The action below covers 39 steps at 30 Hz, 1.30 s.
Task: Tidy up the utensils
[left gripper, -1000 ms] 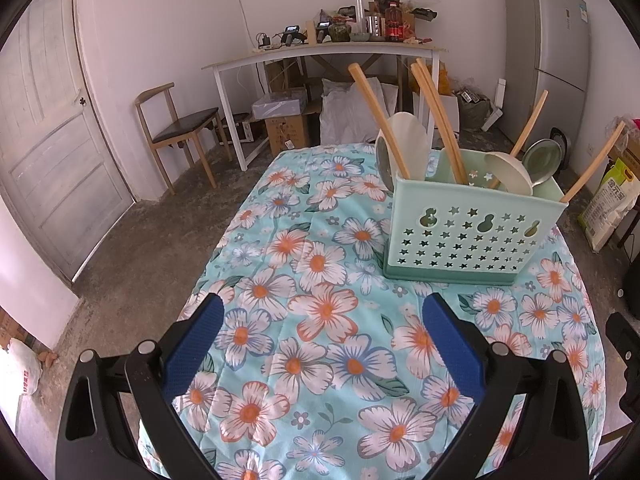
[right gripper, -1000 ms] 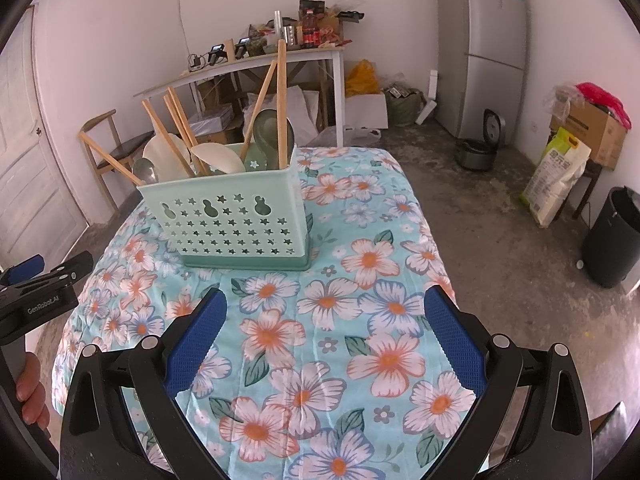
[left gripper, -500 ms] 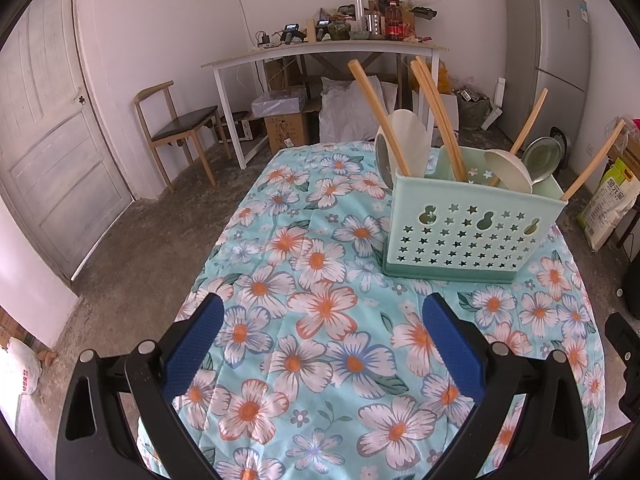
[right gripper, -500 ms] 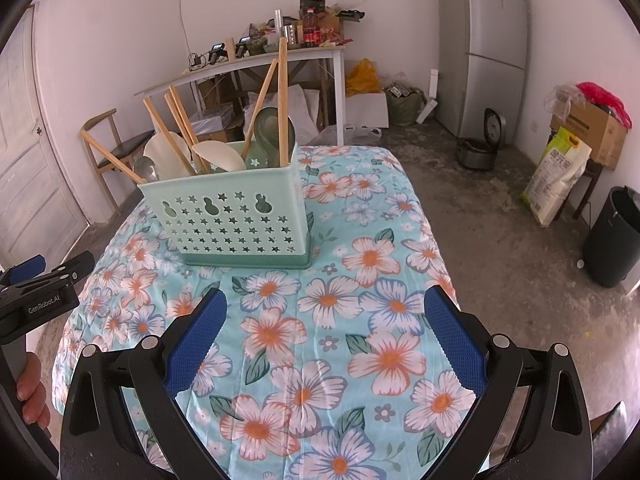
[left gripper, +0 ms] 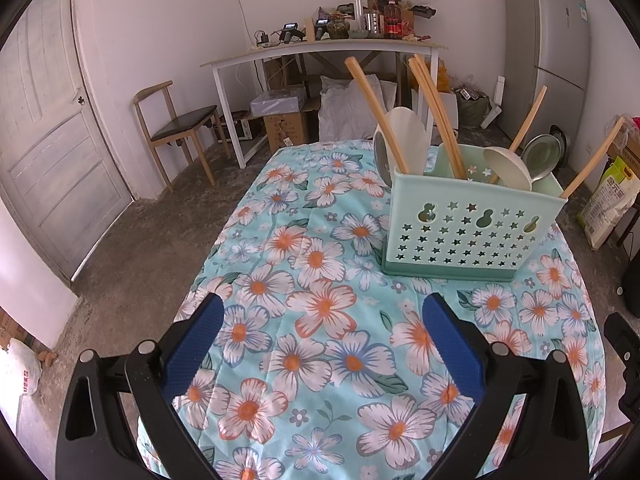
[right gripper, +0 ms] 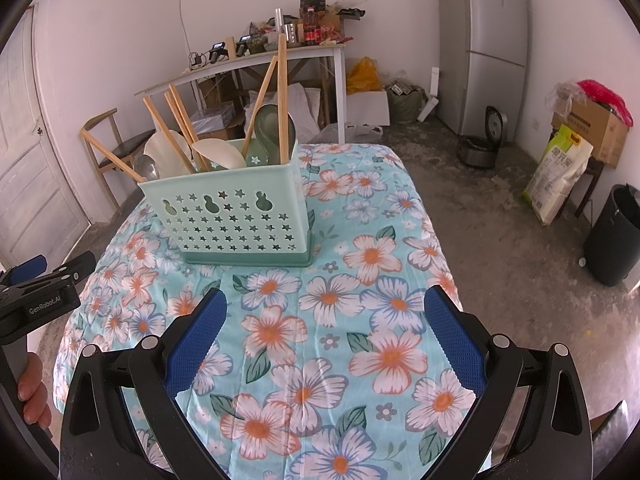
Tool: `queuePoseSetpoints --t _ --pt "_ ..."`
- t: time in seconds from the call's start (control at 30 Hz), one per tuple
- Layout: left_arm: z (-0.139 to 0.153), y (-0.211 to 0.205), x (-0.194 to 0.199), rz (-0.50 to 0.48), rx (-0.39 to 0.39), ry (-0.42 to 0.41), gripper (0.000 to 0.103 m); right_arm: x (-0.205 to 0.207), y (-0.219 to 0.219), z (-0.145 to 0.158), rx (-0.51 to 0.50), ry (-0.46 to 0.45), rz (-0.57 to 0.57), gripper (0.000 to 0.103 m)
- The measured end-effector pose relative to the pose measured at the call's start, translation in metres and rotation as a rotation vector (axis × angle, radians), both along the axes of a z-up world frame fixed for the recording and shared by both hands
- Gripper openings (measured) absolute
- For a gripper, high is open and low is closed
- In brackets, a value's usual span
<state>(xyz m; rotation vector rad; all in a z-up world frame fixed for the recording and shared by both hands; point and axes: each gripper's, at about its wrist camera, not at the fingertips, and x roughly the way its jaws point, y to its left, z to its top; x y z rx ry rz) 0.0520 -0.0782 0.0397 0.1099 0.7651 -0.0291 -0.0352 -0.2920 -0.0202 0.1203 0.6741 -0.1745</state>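
A mint-green utensil holder (left gripper: 464,232) with star cut-outs stands upright on the floral tablecloth (left gripper: 320,320). Wooden-handled spoons, ladles and chopsticks (left gripper: 436,116) stick up out of it. In the right wrist view the same holder (right gripper: 232,220) sits ahead and to the left. My left gripper (left gripper: 322,336) hovers open over the cloth, short of the holder, nothing between its blue pads. My right gripper (right gripper: 326,328) is open too, with only cloth beneath it. The left gripper's body and a hand (right gripper: 34,388) show at the right wrist view's left edge.
The table's edges drop to a concrete floor on the left (left gripper: 132,264) and right (right gripper: 520,248). Behind stand a white cluttered bench (left gripper: 320,46), a wooden chair (left gripper: 176,132), a grey fridge (right gripper: 484,44), a black bin (right gripper: 612,236) and a door (left gripper: 48,144).
Both views have shifted only slightly; the holder sits marginally lower in the left wrist view. Both grippers stay open and empty.
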Motion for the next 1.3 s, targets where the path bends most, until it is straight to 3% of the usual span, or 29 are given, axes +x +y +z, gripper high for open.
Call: queuePoseSetpoints --t 1.3 --pt "-0.003 0.0045 0.0058 -0.008 -0.005 0.029 0.097 -0.0004 0.0004 -0.0018 0.007 0.006 0.012 0.095"
